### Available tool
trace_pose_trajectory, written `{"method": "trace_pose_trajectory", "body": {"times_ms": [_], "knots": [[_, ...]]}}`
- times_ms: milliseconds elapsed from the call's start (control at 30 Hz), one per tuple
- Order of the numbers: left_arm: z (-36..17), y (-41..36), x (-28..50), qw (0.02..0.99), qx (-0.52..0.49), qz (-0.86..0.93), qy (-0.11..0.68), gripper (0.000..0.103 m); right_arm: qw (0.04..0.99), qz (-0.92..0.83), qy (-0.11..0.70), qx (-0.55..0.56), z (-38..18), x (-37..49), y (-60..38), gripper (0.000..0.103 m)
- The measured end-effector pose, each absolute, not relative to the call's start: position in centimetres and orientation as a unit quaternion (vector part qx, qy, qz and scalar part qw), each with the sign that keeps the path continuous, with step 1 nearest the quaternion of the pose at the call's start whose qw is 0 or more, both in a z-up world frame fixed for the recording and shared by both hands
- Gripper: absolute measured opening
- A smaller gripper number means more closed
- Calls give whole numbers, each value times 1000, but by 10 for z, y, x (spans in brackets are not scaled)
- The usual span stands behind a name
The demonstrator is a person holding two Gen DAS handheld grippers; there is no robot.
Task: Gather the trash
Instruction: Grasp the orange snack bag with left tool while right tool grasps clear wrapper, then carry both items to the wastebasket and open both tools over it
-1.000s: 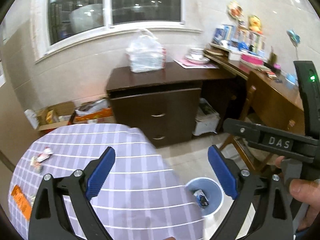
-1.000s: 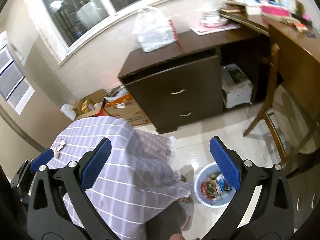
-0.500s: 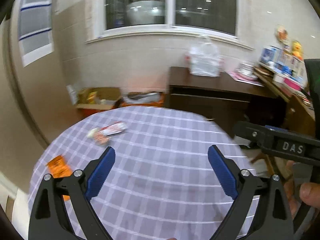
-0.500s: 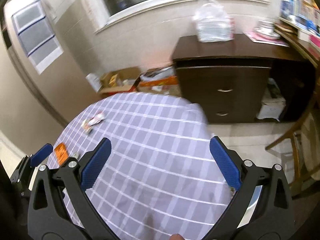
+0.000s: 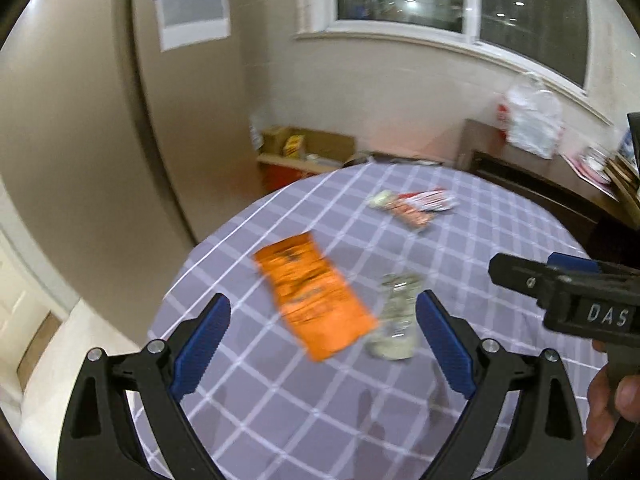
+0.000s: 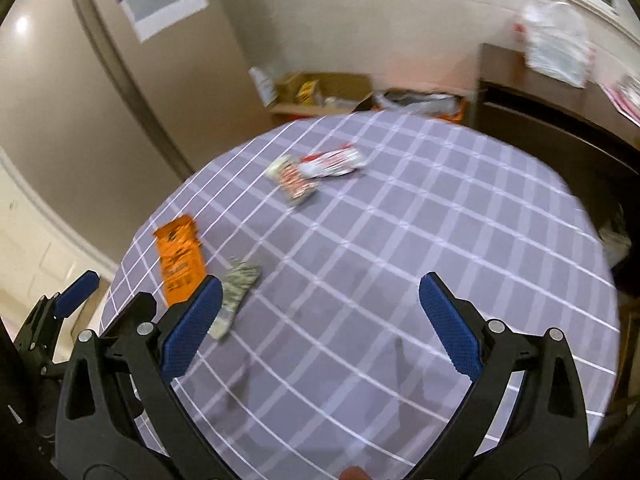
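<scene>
- Left wrist: left tongs [image 5: 322,334] spread wide, empty, above the checked bench [image 5: 500,240]. One flat orange wrapper [image 5: 314,300] between the pads, one crumpled pale wrapper [image 5: 396,316] touching it; two more wrappers [image 5: 416,206] farther off, blurred.
- Right wrist: right tongs [image 6: 320,330] spread, empty. Four wrappers counted: orange wrapper [image 6: 180,264], pale wrapper [image 6: 236,292], red-white pair [image 6: 316,170] mid-bench [image 6: 440,220].

We're looking down both wrist cameras at the checked tablecloth [image 5: 480,240], left nearer; both share the orange wrapper [image 5: 314,300].
</scene>
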State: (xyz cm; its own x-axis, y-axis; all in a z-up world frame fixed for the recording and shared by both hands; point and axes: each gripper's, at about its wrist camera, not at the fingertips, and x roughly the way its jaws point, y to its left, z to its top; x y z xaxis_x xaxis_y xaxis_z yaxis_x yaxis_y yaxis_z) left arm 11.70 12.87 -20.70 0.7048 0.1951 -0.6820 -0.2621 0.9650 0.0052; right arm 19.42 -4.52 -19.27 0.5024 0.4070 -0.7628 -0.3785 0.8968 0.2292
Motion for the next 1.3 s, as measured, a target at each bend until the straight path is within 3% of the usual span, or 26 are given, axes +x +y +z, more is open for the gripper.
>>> {"method": "trace_pose_trajectory", "body": {"times_ms": [100, 167, 433, 500, 567, 767, 800, 833, 867, 900, 933, 1133, 1300], "knots": [[-218, 151, 114, 915, -56, 140, 374, 92, 858, 241, 454, -6, -207, 196, -17, 94], [-223, 163, 112, 911, -62, 149, 380, 92, 853, 249, 459, -21, -215, 198, 2, 86], [-231, 178, 126, 906, -71, 152, 388, 92, 854, 261, 440, -92, -239, 188, 33, 38], [-231, 175, 135, 907, -67, 145, 389, 92, 854, 263, 439, -92, -240, 189, 27, 31], [-232, 170, 148, 906, -58, 142, 394, 92, 856, 256, 441, -90, -240, 191, 16, 26], [-251, 154, 187, 895, -35, 140, 423, 92, 860, 240, 447, -63, -235, 200, -25, 23], [-255, 152, 191, 892, -36, 137, 428, 90, 861, 237, 447, -57, -234, 202, -32, 22], [-259, 150, 194, 891, -43, 129, 433, 74, 862, 235, 446, -52, -233, 203, -39, 22], [-260, 150, 196, 891, -51, 120, 434, 71, 863, 233, 445, -48, -232, 203, -44, 22], [-257, 147, 195, 894, -54, 115, 429, 52, 864, 231, 444, -43, -230, 203, -50, 22], [-254, 144, 194, 895, -50, 111, 428, 41, 866, 230, 443, -39, -229, 204, -54, 22], [-239, 120, 185, 902, -54, 70, 422, 23, 874, 222, 432, -4, -217, 203, -91, 21], [-230, 90, 176, 905, -59, 39, 420, 21, 882, 210, 422, 18, -207, 200, -125, 21]]}}
